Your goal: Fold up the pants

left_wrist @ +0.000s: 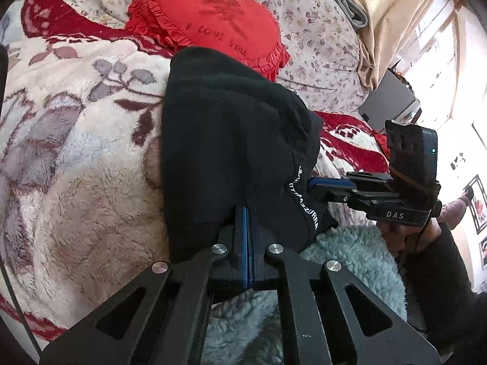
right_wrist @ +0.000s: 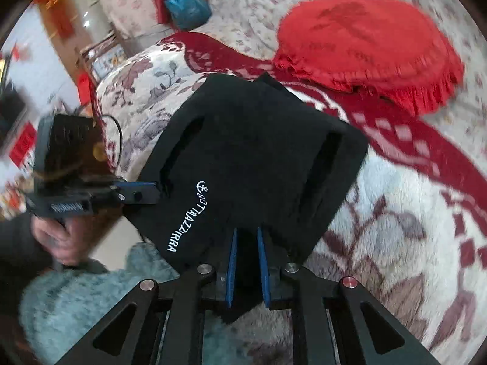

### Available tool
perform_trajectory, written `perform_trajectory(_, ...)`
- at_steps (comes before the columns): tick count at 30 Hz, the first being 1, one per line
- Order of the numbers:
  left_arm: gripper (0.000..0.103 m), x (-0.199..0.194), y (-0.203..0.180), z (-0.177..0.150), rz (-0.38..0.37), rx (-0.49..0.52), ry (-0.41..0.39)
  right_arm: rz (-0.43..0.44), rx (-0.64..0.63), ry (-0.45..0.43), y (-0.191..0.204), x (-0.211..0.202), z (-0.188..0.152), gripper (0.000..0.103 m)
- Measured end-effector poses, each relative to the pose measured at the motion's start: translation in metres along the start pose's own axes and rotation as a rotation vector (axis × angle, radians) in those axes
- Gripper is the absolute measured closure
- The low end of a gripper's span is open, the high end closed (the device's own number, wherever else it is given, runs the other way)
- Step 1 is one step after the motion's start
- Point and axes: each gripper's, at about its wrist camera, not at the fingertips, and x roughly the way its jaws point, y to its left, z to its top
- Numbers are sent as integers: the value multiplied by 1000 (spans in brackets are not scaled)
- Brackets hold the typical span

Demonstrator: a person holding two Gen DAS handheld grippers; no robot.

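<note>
The black pants (left_wrist: 231,140) with white lettering hang folded, held up over the bed. My left gripper (left_wrist: 246,213) is shut on their near edge, blue pads pressed together on the cloth. My right gripper (right_wrist: 246,234) grips the same edge in the right wrist view, with black cloth of the pants (right_wrist: 258,146) between its blue pads. Each gripper shows in the other's view: the right one (left_wrist: 316,184) at the lettered corner, the left one (right_wrist: 152,190) at the pants' left edge.
A fluffy cream and red floral blanket (left_wrist: 76,158) covers the bed. A red ruffled round cushion (left_wrist: 213,21) lies behind the pants. A pale teal fleece (left_wrist: 350,252) lies near me. A curtain and a bright window are at the right.
</note>
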Motion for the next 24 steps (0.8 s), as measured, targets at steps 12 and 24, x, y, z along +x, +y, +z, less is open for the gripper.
perform_trajectory(12, 100, -6, -15, 91, 57, 24, -117, 30, 63, -313, -12, -42, 28, 92)
perform_trajectory(24, 98, 65, 23, 108, 134, -123, 20, -77, 194, -191, -53, 7, 38, 92)
